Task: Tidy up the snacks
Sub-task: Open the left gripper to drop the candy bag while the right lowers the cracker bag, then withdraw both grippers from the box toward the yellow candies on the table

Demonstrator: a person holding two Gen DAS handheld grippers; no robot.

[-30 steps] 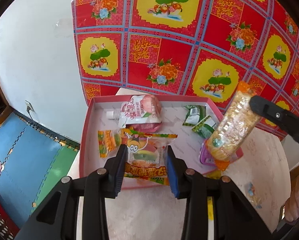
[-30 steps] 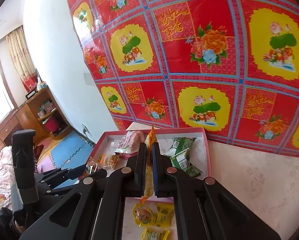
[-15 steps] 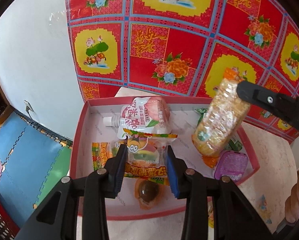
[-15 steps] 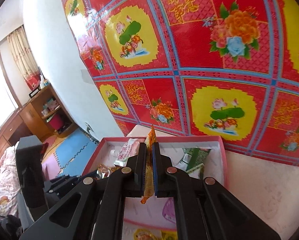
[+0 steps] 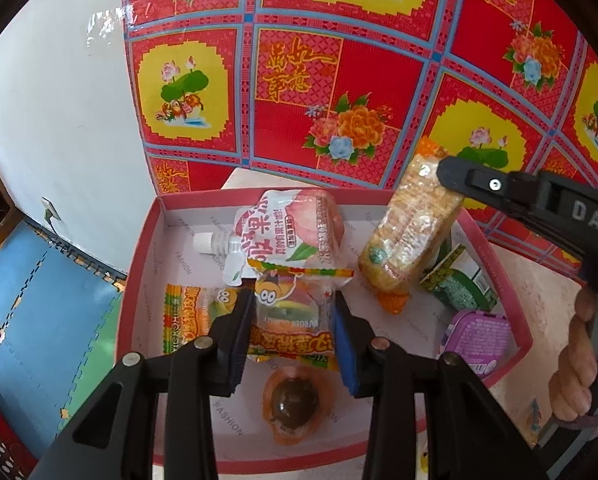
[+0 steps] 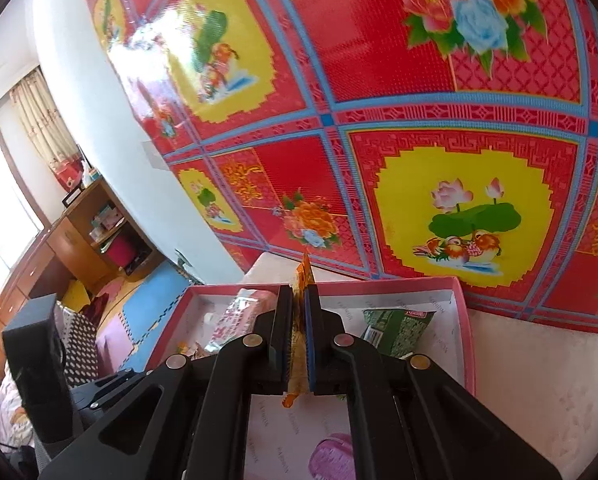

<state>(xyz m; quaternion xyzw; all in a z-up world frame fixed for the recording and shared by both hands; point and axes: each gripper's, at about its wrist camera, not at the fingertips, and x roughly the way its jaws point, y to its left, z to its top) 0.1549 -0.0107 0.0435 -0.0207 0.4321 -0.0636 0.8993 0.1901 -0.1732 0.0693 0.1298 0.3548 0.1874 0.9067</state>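
Left wrist view. Left gripper (image 5: 293, 322) clamped on a clear candy pack (image 5: 293, 312), one black and one blue pad pressed to its sides, pack held above the pink box (image 5: 139, 264). Lying in the box: a peach pouch (image 5: 287, 228) with white spout toward the left wall, just behind the held pack; an orange candy bag (image 5: 191, 316) at the left, partly behind the left finger; a dark egg (image 5: 293, 400) in an orange wrapper at the near side, below the pack; green packets (image 5: 463, 280) at the right; a purple tin (image 5: 477, 336) in the near right corner. Right gripper (image 5: 451, 178) entering from the right, closed on the top seal of a cracker pack (image 5: 409, 232), which hangs tilted over the right half of the box, lower end just above the floor near the green packets. A hand (image 5: 579, 376) on that gripper's handle at the right edge. Red patterned cloth (image 5: 339, 100) behind the box.

Right wrist view. Right gripper (image 6: 298, 320) with jaws pinched tight on the thin orange edge of the cracker pack (image 6: 303, 276), seen end-on. Pink box (image 6: 465, 320) beyond and below, holding the peach pouch (image 6: 239, 316) at the left, a green packet (image 6: 395, 326) at the right and the purple tin (image 6: 333, 460) at the bottom. Part of the left gripper (image 6: 99, 392) at lower left, jaws hidden here. Pale table (image 6: 539, 380) to the right.
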